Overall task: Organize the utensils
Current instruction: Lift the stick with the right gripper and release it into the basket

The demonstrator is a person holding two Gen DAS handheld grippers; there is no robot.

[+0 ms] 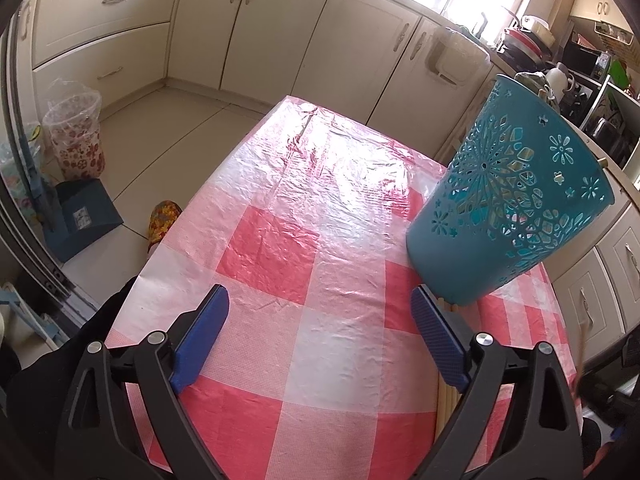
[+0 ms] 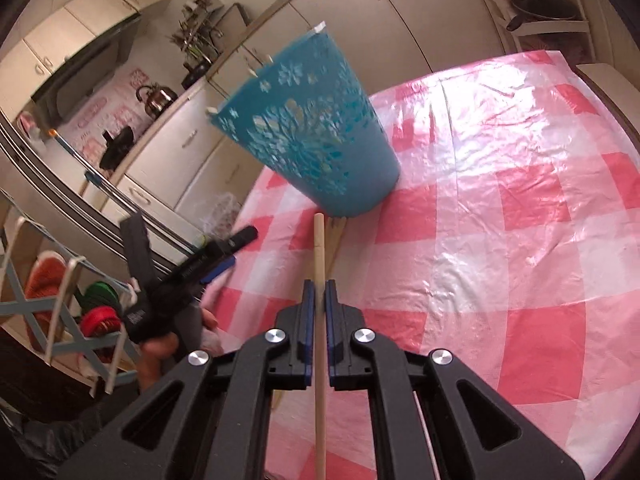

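A teal perforated utensil holder (image 1: 512,200) (image 2: 316,140) stands on the pink-and-white checked table (image 1: 304,208) (image 2: 500,240). Pale wooden tips (image 2: 211,111) poke above its rim. My right gripper (image 2: 319,286) is shut on a long wooden stick handle (image 2: 319,248) that points toward the holder's base. Another wooden utensil (image 2: 335,236) lies on the cloth just beyond the pads. My left gripper (image 1: 320,294) (image 2: 192,264) stands open over the cloth with nothing between its pads, to the left of the holder. Pale wooden sticks (image 1: 448,400) show under its right finger.
A hand (image 2: 160,352) holds the left gripper beside the table edge. A floral waste bin (image 1: 76,140) and a blue dustpan (image 1: 84,216) stand on the floor to the left. Cream cabinets (image 1: 280,28) line the walls. A white rack (image 2: 60,320) stands at the left.
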